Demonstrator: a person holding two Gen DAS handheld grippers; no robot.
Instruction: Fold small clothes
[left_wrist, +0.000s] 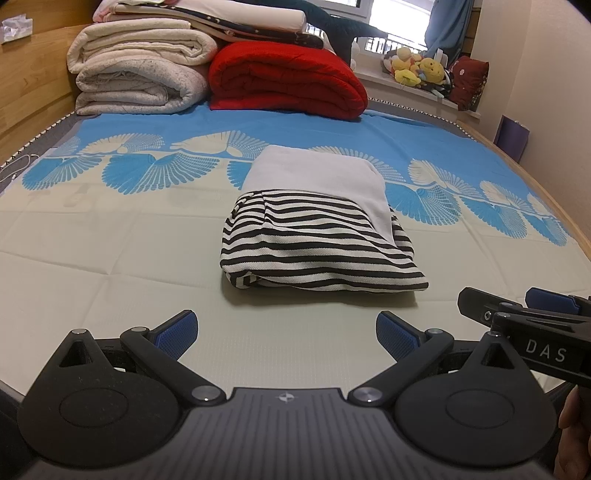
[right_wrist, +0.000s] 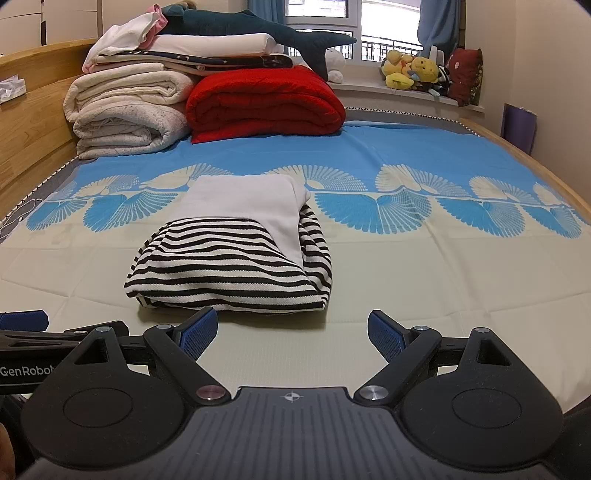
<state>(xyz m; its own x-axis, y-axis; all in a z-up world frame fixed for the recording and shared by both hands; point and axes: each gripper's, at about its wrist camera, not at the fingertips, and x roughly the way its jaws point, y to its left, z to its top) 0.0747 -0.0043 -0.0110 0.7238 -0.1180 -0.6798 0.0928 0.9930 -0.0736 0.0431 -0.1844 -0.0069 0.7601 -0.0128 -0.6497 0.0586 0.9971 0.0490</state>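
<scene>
The bed (right_wrist: 406, 266) carries a folded striped garment (right_wrist: 229, 273), cream quilts (right_wrist: 125, 118) and a red quilt (right_wrist: 266, 103).

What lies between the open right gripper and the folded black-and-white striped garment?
Only bare cream bedsheet separates the right gripper from the striped garment, seen in the right wrist view.

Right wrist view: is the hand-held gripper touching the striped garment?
No: the right hand-held gripper is open, its blue pads short of the folded striped garment, with bare sheet between.
</scene>
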